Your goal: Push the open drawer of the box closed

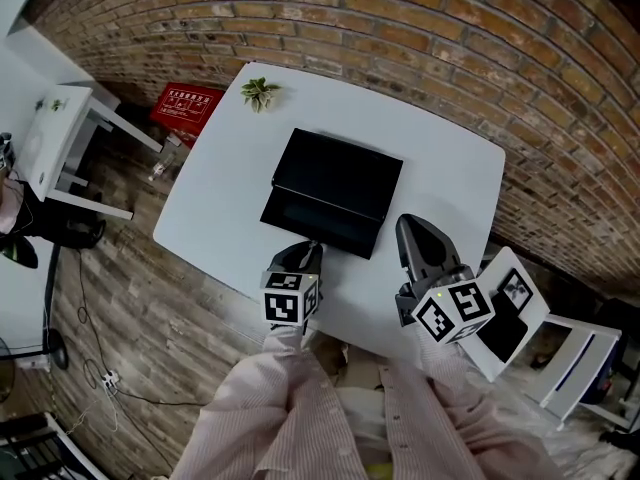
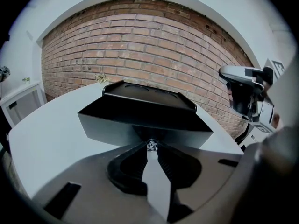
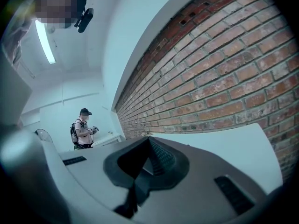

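**Open drawer [image 1: 322, 220], left claw [image 1: 311, 248] on its knob [image 2: 151, 145]**

The black box [image 1: 338, 176] sits mid-desk [image 1: 215, 193], its drawer pulled out toward the person. The left claw pinches the small shiny knob. The right claw [image 3: 149, 140] hangs just beside the box, tips together, empty.

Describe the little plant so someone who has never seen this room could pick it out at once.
Start at the white table beside the brick wall. A black box sits in its middle; the plant stands apart at the far left corner. It is the only green, leafy thing on the table, much smaller than the box.
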The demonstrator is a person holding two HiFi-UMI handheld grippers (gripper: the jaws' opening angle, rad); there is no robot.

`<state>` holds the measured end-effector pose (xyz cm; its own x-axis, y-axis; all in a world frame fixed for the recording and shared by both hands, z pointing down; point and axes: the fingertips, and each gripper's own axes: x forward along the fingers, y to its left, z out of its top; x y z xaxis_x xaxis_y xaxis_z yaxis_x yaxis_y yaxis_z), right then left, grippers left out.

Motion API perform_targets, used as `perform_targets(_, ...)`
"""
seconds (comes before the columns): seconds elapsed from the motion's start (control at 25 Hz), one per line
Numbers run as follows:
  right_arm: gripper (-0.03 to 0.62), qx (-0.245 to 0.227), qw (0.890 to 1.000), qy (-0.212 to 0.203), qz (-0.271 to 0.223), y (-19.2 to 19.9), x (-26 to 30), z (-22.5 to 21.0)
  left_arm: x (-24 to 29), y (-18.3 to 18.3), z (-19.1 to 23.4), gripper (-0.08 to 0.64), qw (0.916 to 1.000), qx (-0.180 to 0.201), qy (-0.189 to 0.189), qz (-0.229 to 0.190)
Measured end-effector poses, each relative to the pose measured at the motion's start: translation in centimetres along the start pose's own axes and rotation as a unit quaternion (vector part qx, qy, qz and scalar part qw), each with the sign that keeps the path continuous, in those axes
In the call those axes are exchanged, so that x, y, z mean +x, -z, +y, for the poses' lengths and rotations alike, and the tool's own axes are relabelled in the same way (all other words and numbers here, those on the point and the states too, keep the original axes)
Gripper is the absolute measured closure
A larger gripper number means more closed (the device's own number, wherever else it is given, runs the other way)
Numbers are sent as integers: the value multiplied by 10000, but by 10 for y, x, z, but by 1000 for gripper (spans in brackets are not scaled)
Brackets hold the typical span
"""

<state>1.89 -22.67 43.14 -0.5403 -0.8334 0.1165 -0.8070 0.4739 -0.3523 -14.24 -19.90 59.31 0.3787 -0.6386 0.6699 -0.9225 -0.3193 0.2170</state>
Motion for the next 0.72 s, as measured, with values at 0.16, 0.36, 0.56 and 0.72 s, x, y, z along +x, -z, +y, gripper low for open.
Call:
perform_targets(0.16, 591, -11, 10000, 54, -3, 0, 0, -3, 5, -5, 1, 495, 10000, 15, 14, 1)
perform_targets(0.36, 589, -6, 9999, 143, 0, 0, 2, -8, 13, -13, 3, 495, 10000, 50, 56, 2)
perform_targets(0.56, 589, 2, 9998, 212, -2, 1, 4, -15, 21, -19, 2, 495, 9999, 90, 117, 16)
perform_targets(0.72, 589, 29, 9996, 293, -7, 0, 7, -18, 26, -23, 3, 495, 9998, 120, 162, 47)
